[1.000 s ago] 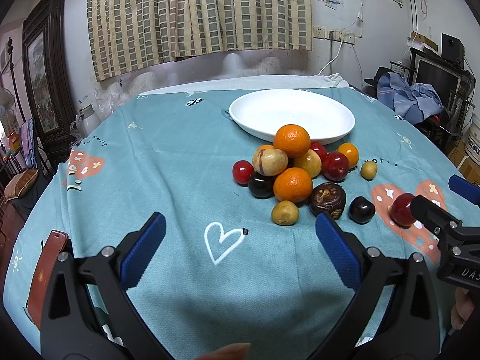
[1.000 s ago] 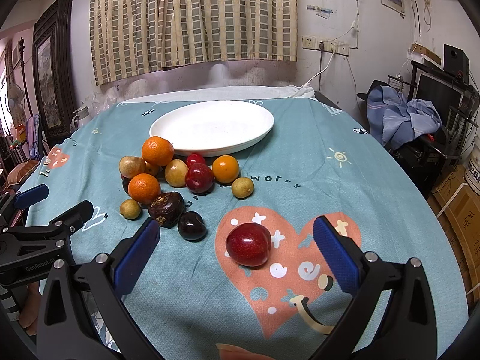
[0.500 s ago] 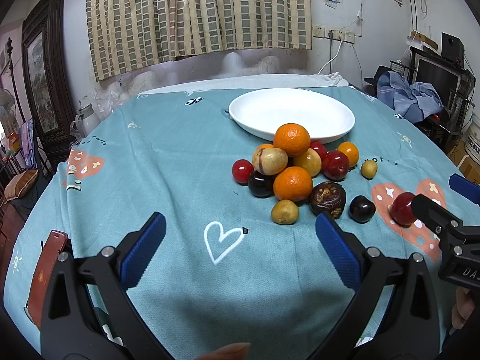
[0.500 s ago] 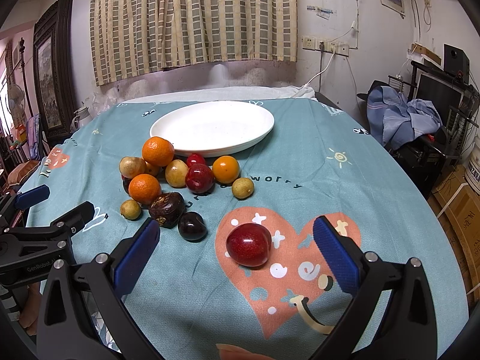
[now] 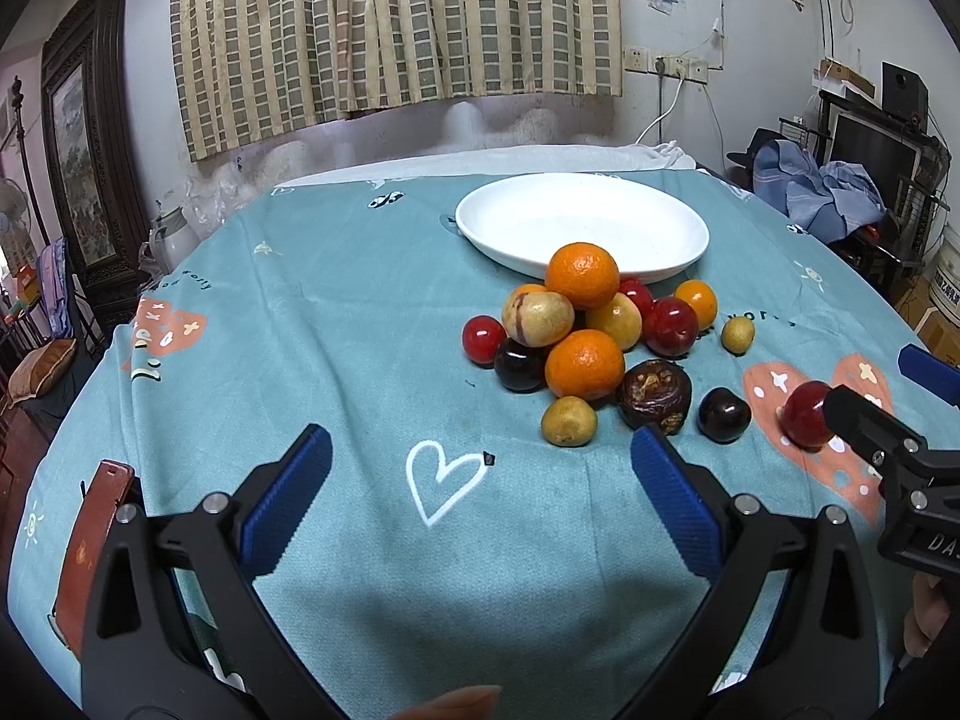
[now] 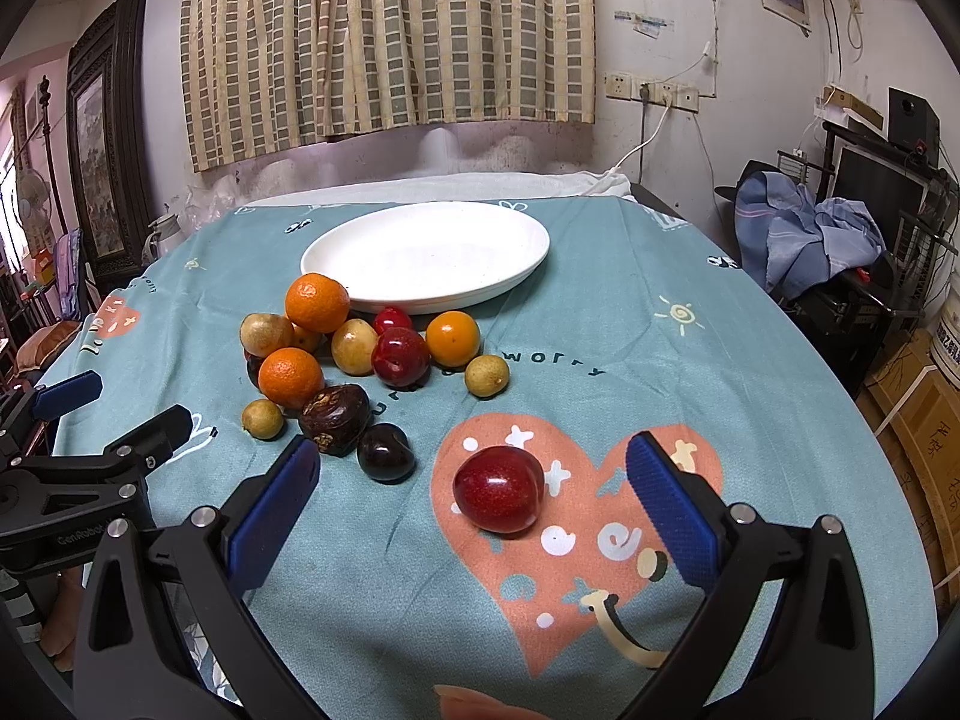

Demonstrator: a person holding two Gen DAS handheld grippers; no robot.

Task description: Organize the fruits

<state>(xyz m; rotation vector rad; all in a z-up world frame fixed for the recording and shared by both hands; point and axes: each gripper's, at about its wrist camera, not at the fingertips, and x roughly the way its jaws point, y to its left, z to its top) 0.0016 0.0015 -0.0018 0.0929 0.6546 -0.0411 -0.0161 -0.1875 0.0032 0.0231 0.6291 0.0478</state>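
The teal cloth-covered counter [image 6: 630, 360] and empty white oval plate [image 6: 426, 255] sat unchanged over the last second; the fruit pile [image 5: 591, 330] lay before the plate. Both grippers, left [image 5: 480, 504] and right [image 6: 474, 510], stayed wide, the right framing the lone glossy red plum [image 6: 498, 497], probably next.

Left claw [image 5: 480, 498] gapes wide before piled fruit [image 5: 585, 330].

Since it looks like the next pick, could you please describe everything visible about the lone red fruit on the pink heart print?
The red fruit is round, glossy and dark red with a light glint, apparently smooth-skinned and whole. It rests on the tablecloth's pink heart print, apart from the fruit pile. It lies ahead of the open right tongs, between their blue pads; nothing touches it but the cloth.
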